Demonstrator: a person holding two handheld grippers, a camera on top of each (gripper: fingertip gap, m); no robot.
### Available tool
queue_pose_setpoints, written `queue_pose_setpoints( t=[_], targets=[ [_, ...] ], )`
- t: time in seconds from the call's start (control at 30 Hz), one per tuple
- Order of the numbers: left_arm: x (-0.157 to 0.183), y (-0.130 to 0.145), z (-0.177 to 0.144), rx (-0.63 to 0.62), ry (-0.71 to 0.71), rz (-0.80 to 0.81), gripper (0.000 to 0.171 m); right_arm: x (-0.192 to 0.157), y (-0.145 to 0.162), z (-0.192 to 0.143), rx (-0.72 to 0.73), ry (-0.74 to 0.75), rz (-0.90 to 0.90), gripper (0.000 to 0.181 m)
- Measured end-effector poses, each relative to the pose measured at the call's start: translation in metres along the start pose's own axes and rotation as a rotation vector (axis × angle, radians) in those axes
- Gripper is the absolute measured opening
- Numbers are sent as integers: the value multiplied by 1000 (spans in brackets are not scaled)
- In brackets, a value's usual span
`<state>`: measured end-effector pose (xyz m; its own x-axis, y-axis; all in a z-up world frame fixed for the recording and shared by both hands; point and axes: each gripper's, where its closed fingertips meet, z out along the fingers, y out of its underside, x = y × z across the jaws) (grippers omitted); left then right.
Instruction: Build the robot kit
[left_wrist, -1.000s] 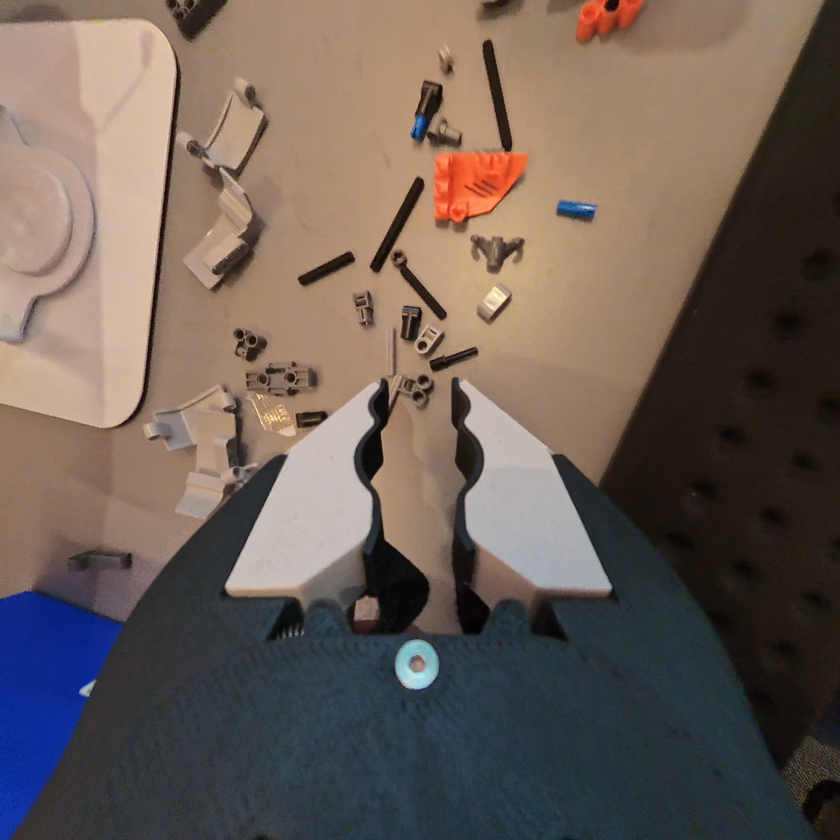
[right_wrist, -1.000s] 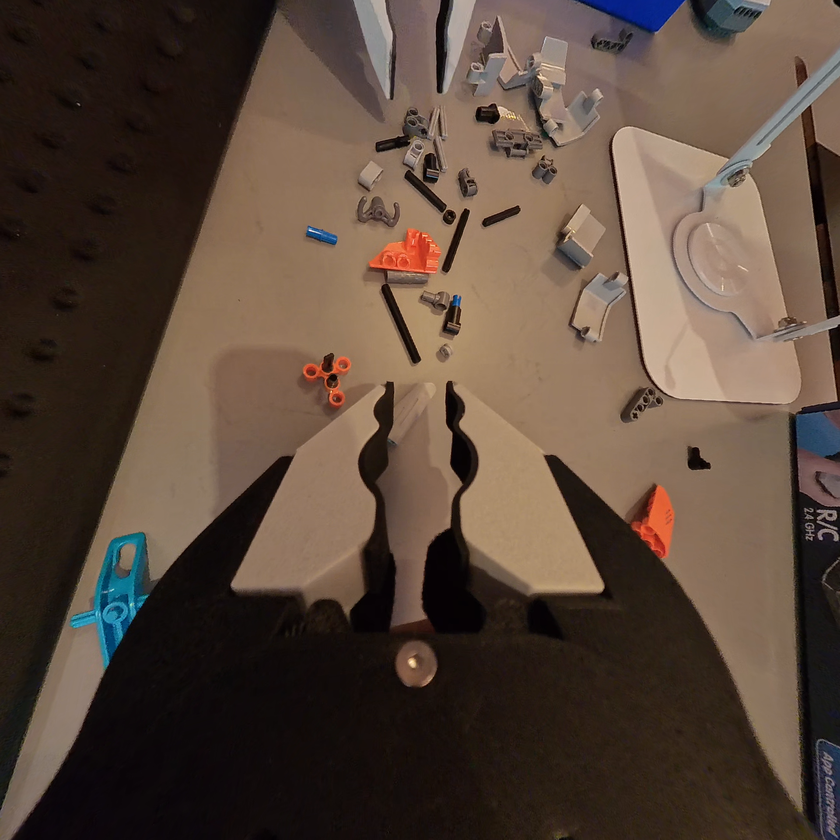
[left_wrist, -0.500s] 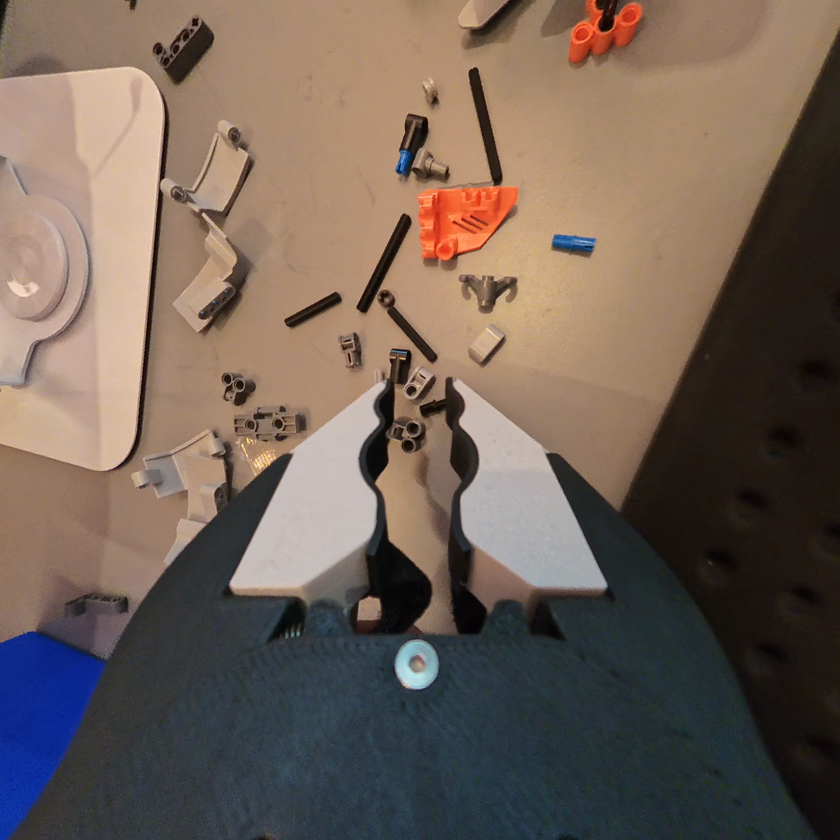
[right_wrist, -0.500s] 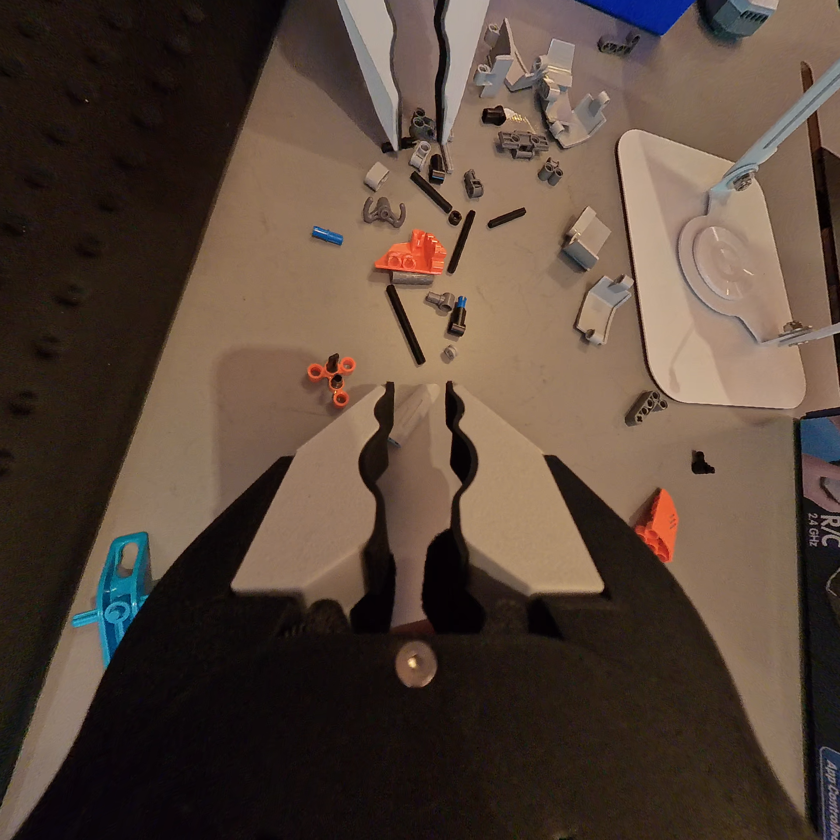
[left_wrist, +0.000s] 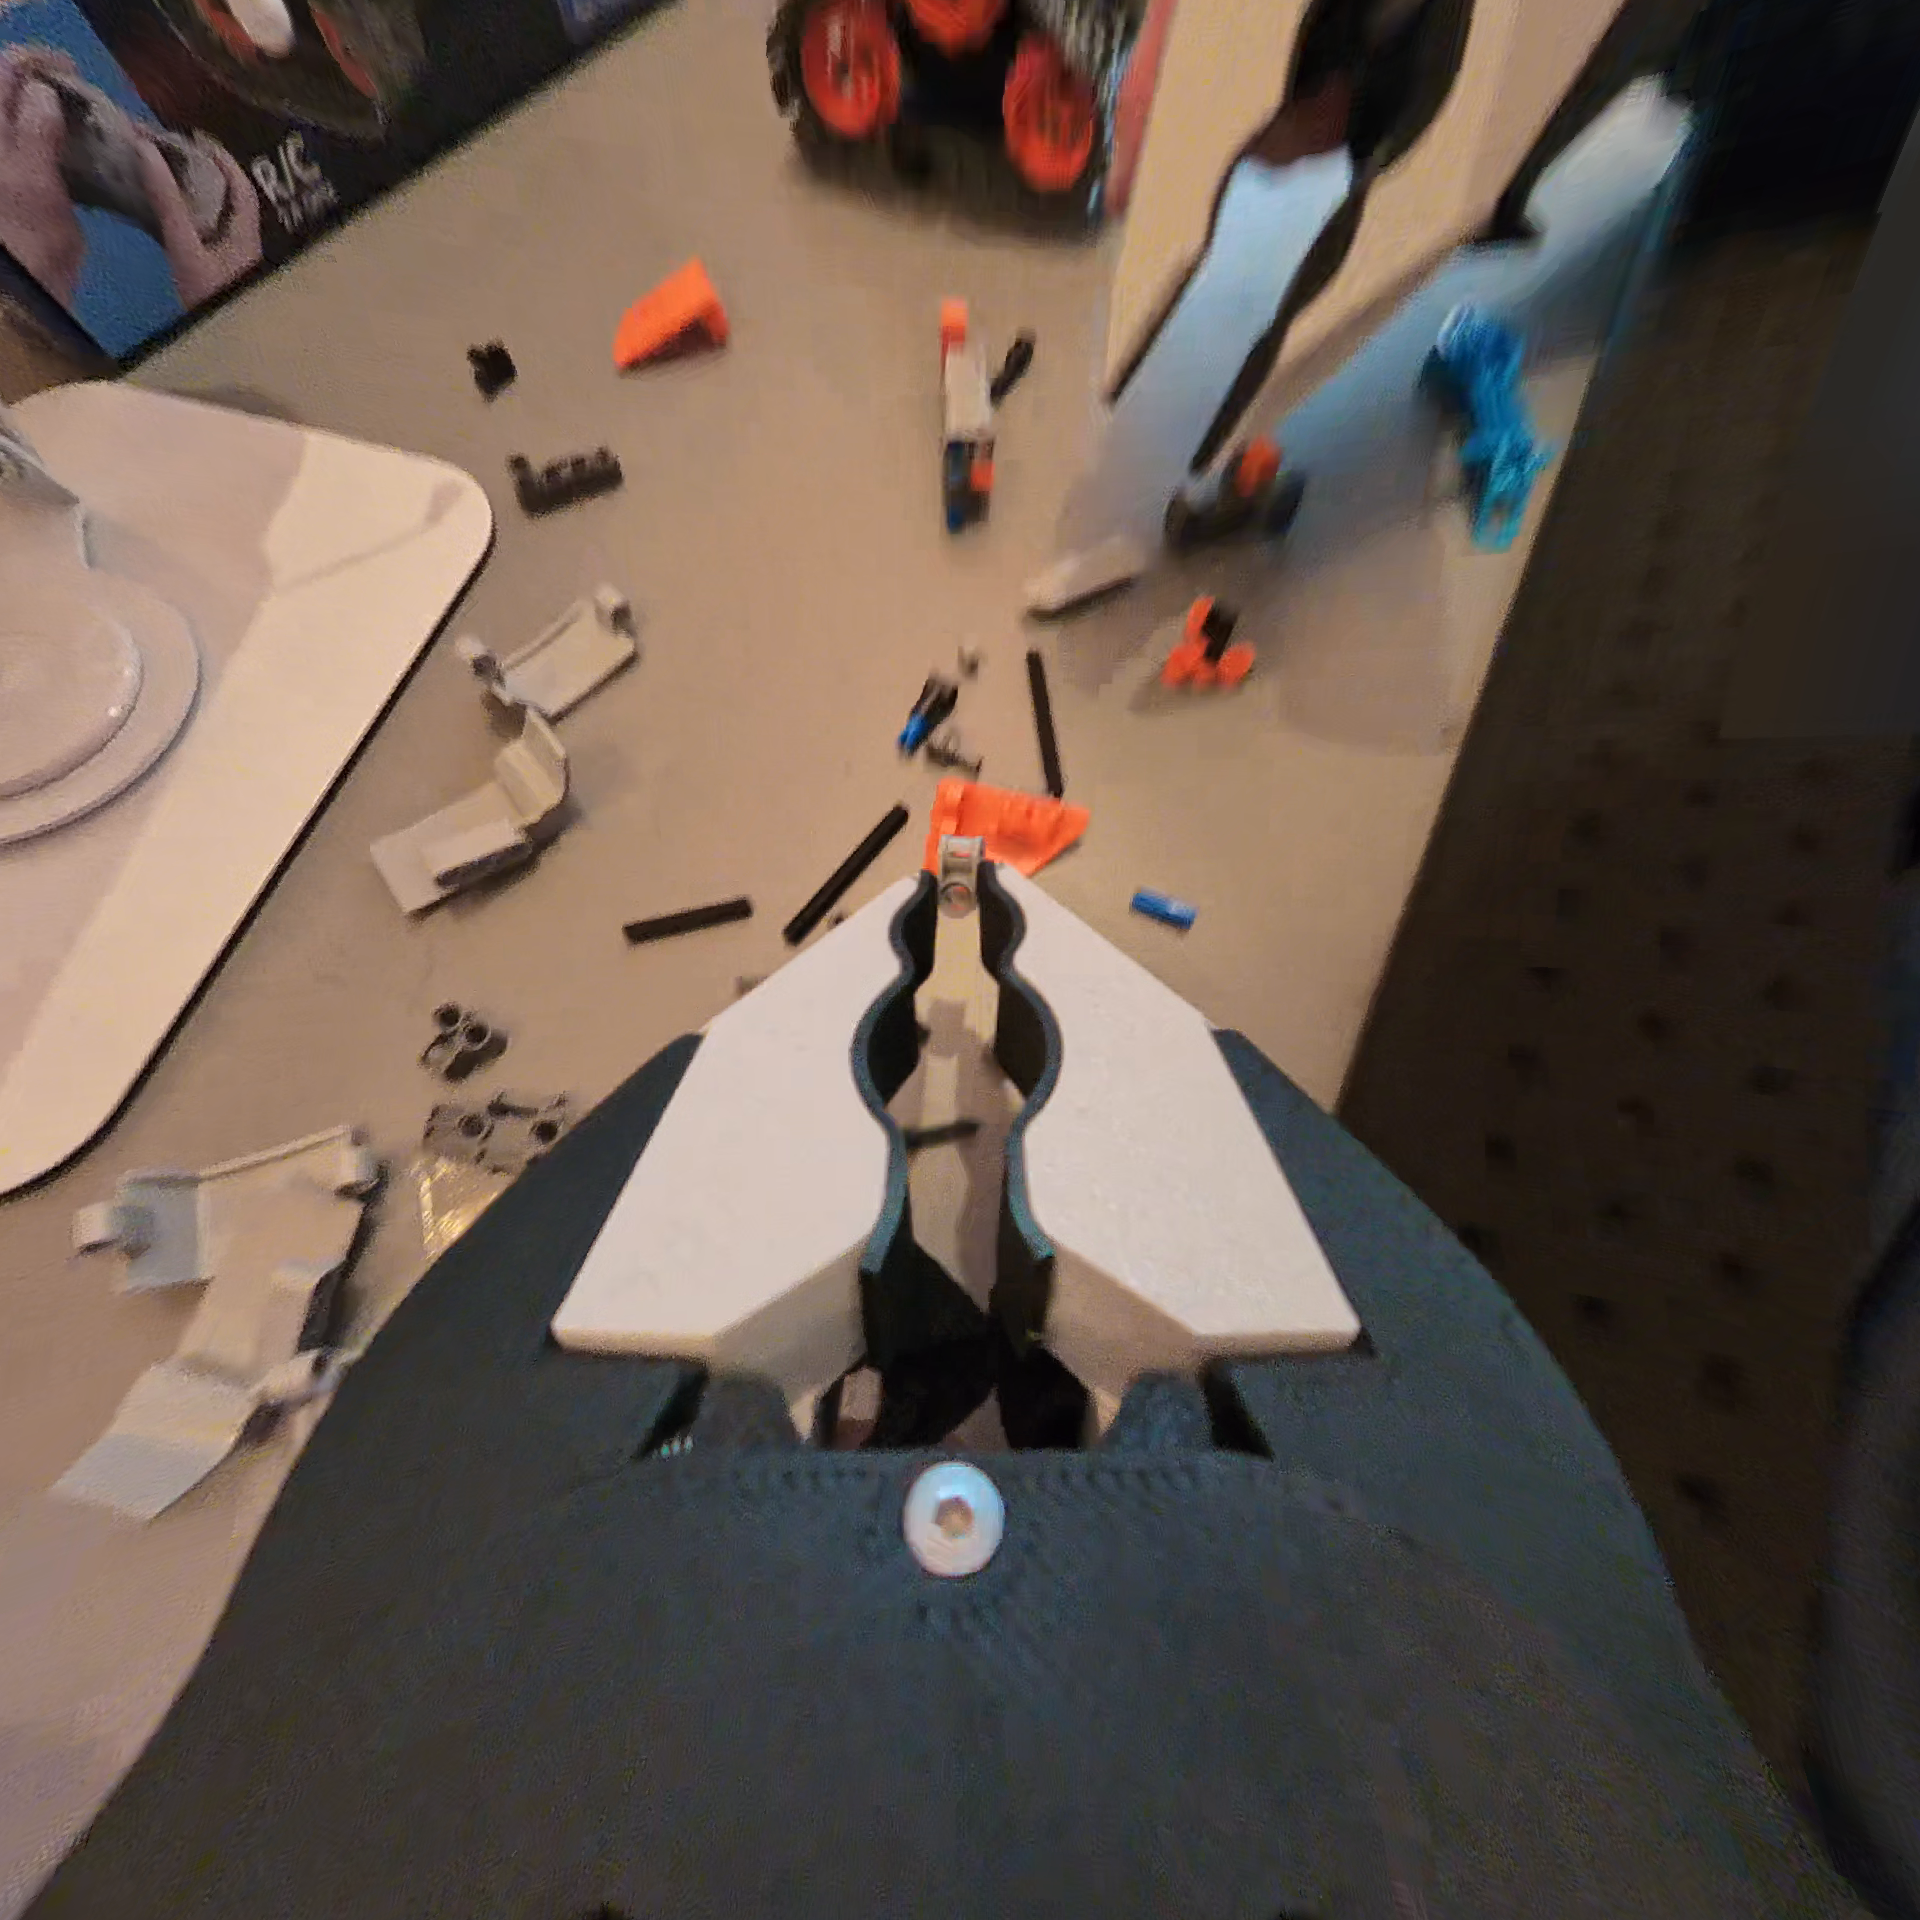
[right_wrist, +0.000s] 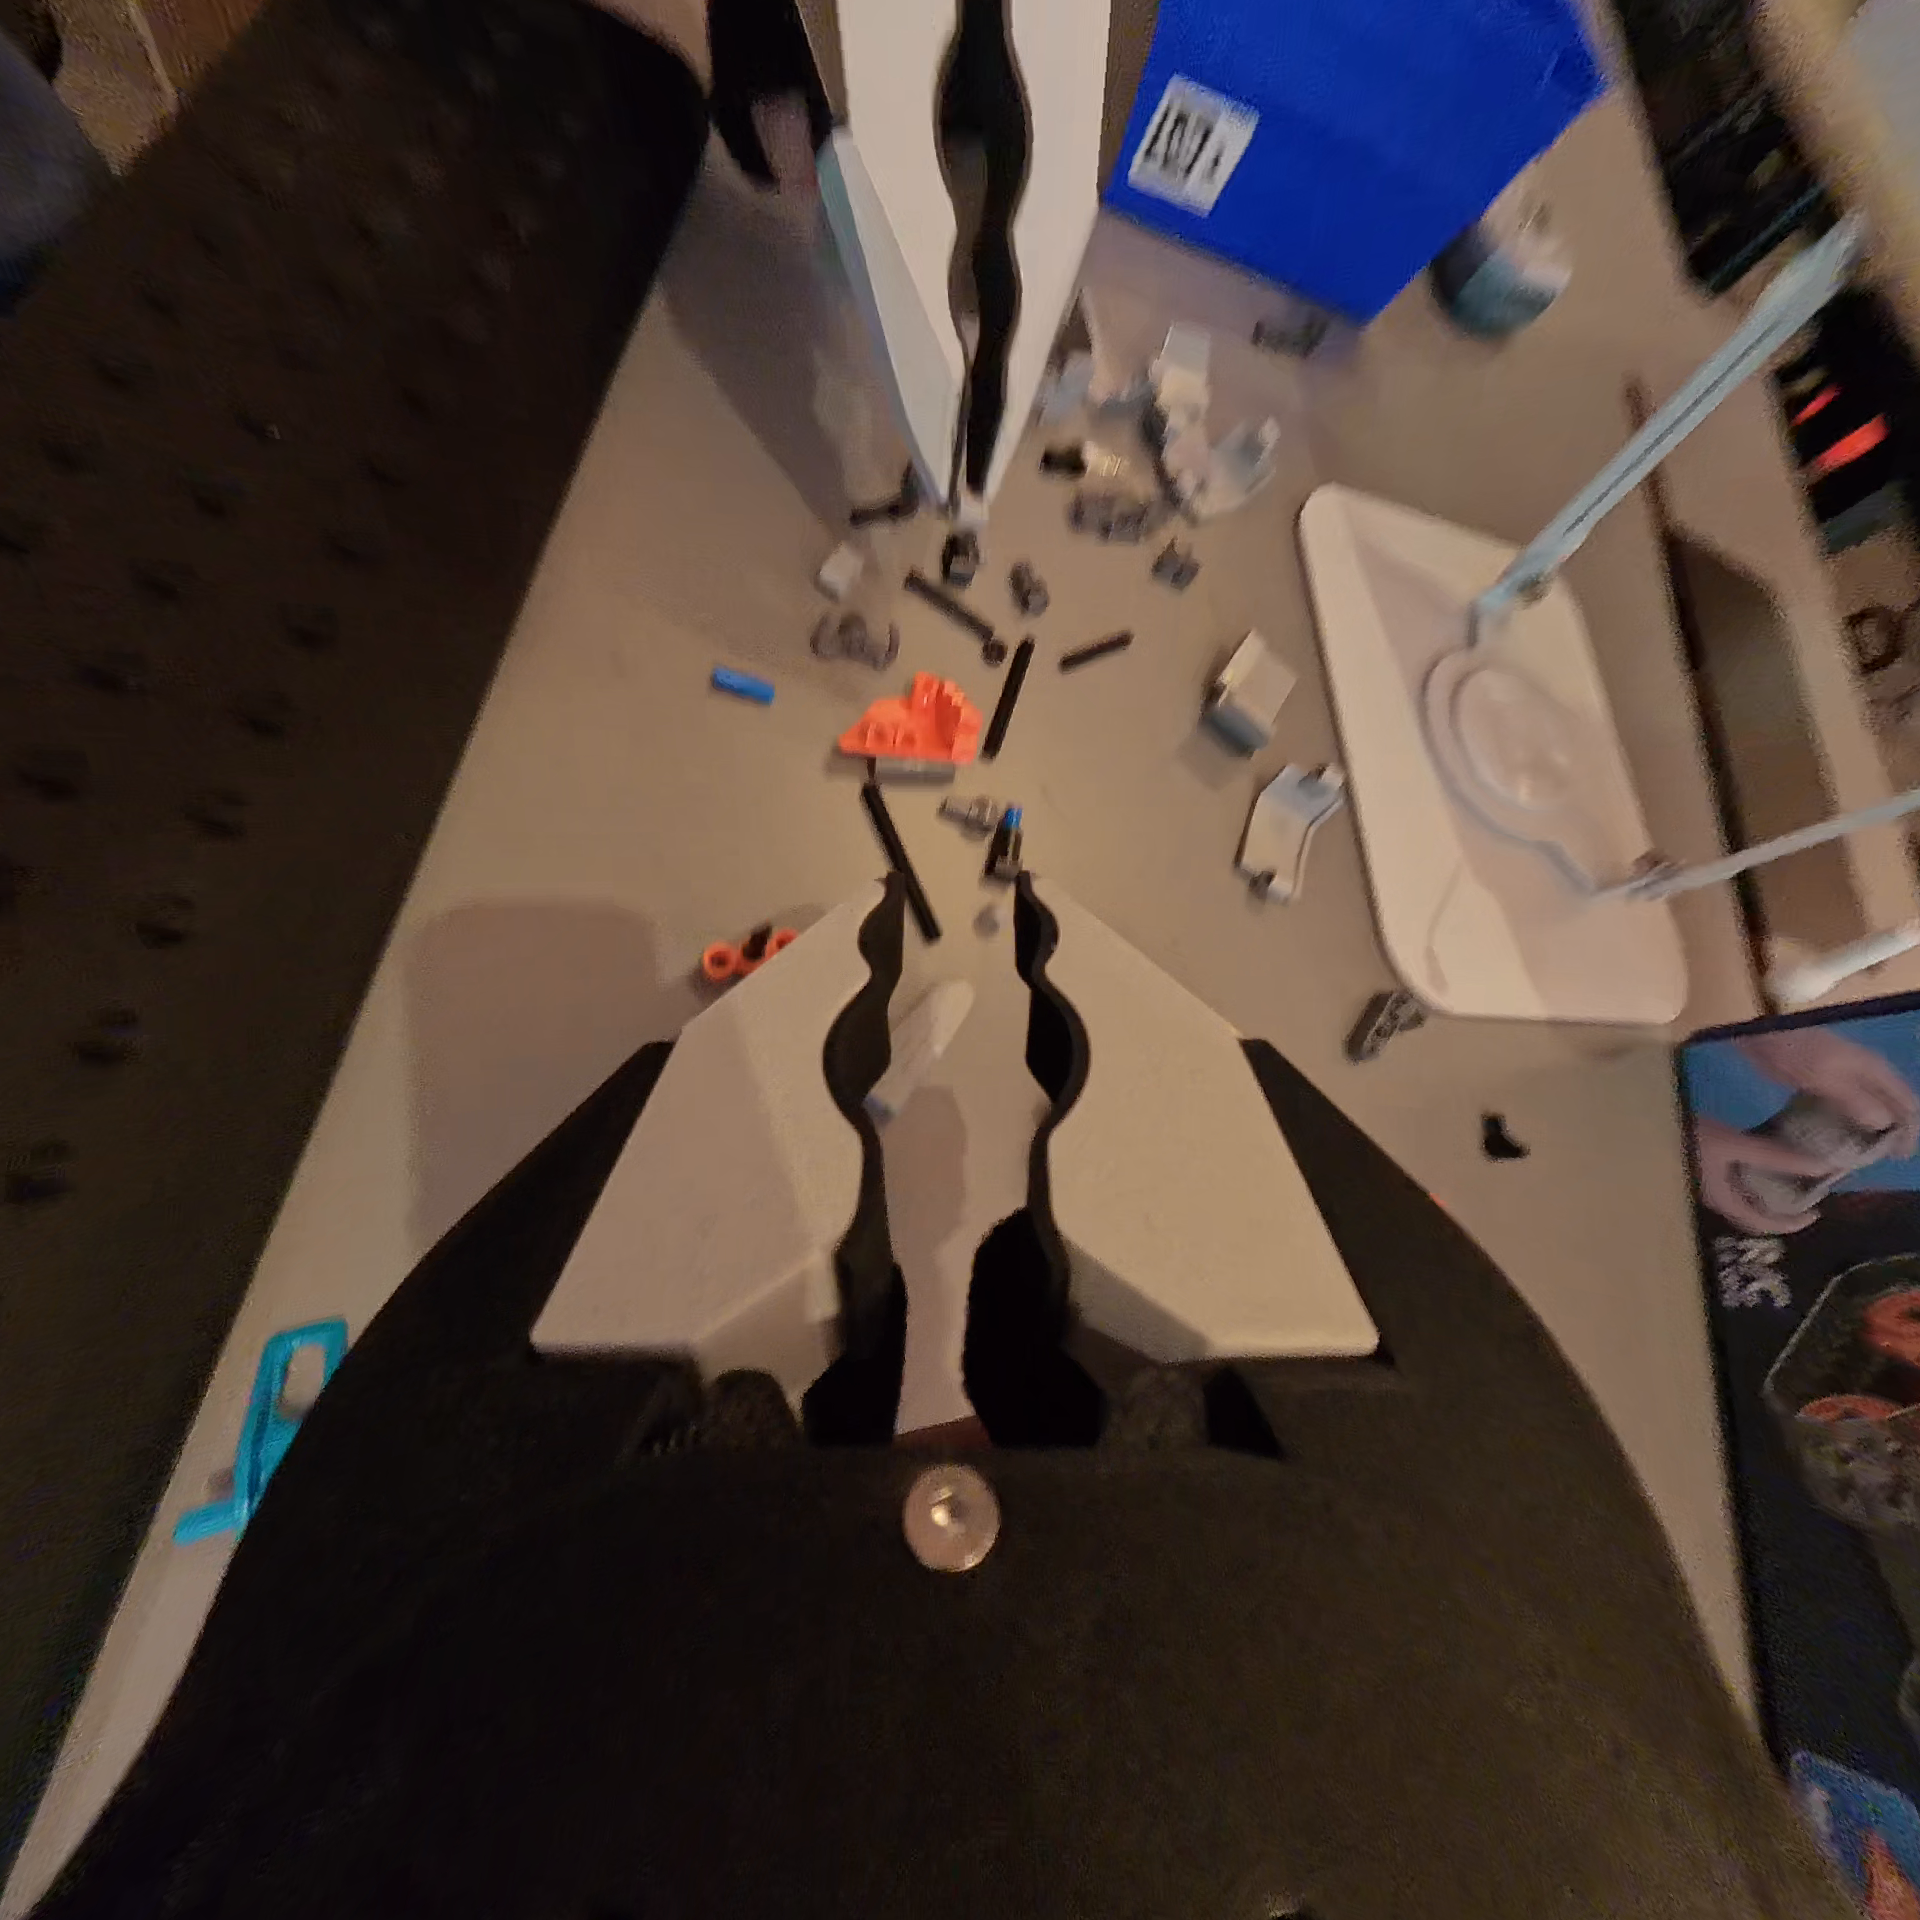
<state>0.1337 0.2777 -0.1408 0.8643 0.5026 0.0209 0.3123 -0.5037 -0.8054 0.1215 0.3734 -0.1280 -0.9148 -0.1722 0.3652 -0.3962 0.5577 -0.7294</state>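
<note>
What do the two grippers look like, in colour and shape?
Both look alike. The left gripper has a broad, rounded black textured body with a silver screw at its centre, and two pale grey wedge fingers with wavy black inner edges. The right gripper has the same build. No cables, markings or sleeves show.

Small toy parts crowd the table (right_wrist: 623, 831) around the orange wedge (right_wrist: 914, 727). Left of the wedge the surface lies bare; right of it stands a white tray (right_wrist: 1382, 727).
</note>
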Motion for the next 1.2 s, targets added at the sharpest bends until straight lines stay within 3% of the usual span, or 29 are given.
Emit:
queue_pose_setpoints(
  t=[0.13, 0.23, 0.33, 0.5, 0.73, 1.2],
  targets=[
    [10, -40, -3, 206, 77, -105, 5, 4, -31, -6, 99, 81, 4, 18],
    [14, -75, -8, 397, 80, -160, 5, 9, -51, -11, 195, 82, 212, 22],
    [16, -95, -6, 471, 29, -141, 6, 18, -66, -16, 260, 146, 293, 22],
    [24, -116, 2, 558, -5, -170, 6, 31, -74, -20, 233, 387, 169, 24],
    [24, -136, 4, 711, 32, -336, 5, 46, -84, -31, 247, 588, 83, 23],
    [30, -155, 0, 919, 366, -675, 7, 54, -93, -46, 199, 823, -248, 18]
  ],
)
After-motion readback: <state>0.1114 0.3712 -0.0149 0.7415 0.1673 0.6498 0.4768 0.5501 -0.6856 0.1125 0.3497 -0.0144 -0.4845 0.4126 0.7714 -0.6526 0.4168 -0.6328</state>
